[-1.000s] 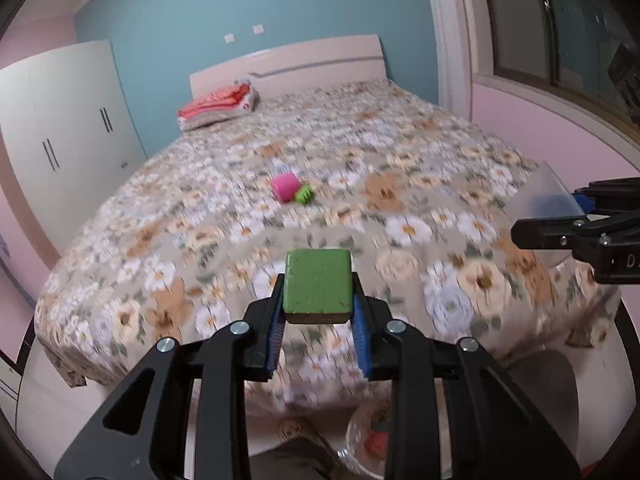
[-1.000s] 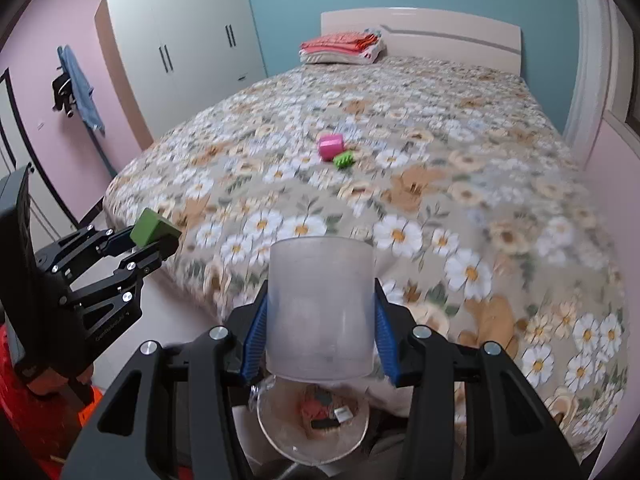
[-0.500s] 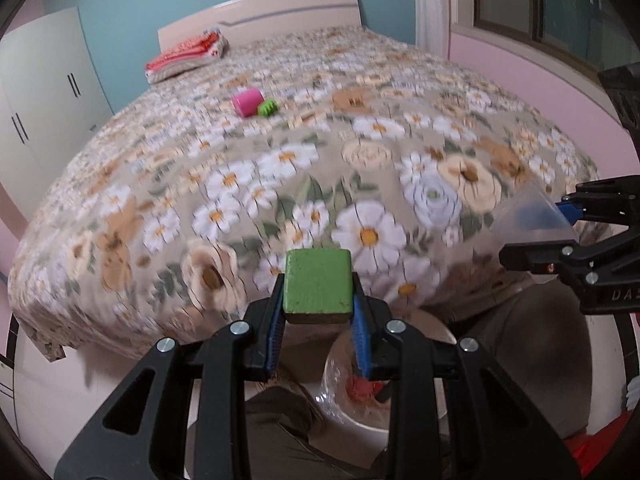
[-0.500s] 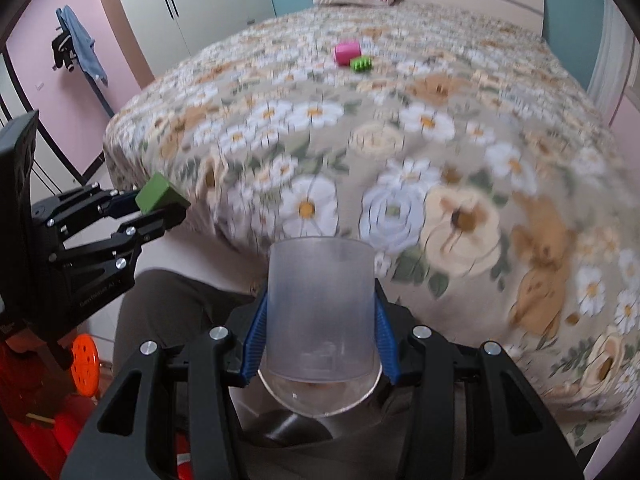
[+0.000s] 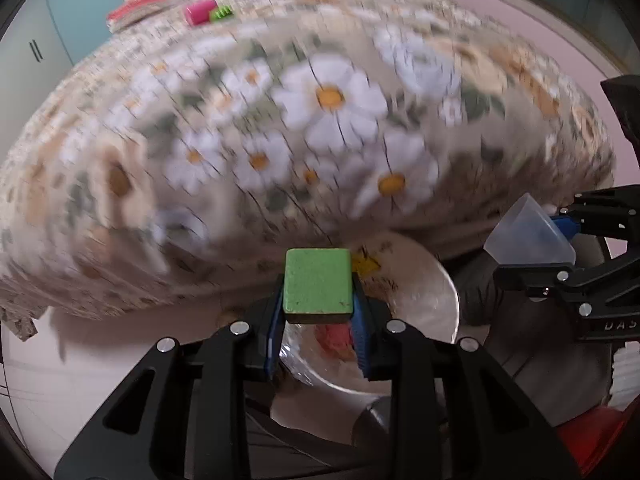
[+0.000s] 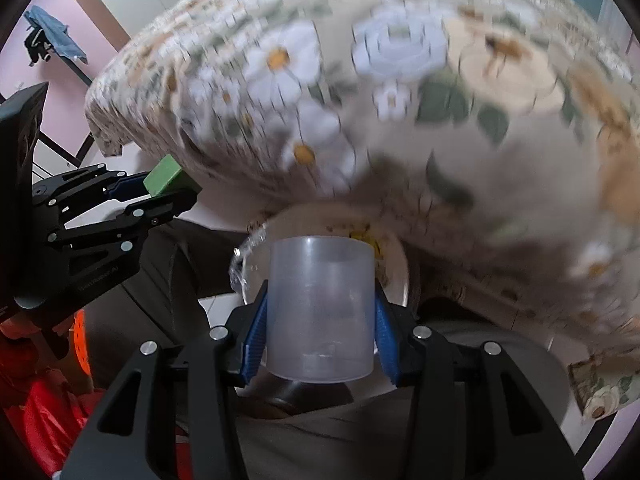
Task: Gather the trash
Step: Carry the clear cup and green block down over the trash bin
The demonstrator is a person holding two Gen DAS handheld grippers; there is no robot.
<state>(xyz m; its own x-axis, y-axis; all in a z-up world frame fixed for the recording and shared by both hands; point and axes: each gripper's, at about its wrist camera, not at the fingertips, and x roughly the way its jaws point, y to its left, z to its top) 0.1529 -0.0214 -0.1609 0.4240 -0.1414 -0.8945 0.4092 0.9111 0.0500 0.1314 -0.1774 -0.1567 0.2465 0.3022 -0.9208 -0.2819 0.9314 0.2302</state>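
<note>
Trash is pinched in both tools: the left gripper [image 5: 318,312] clamps a green block [image 5: 318,282], and the right gripper [image 6: 320,336] squeezes a translucent plastic cup [image 6: 320,312]. Both hang over a bag-lined bin [image 5: 420,280] at the near edge of the floral bed [image 5: 280,128]. Far on the bed lie a pink item [image 5: 199,11] and a small green one [image 5: 221,12].

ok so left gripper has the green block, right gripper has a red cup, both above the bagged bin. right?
Not quite: the cup in the right gripper is translucent and clear-grey, not red, as the right wrist view shows. The rest holds: the left gripper grips the green block, both above the bagged bin.
</note>
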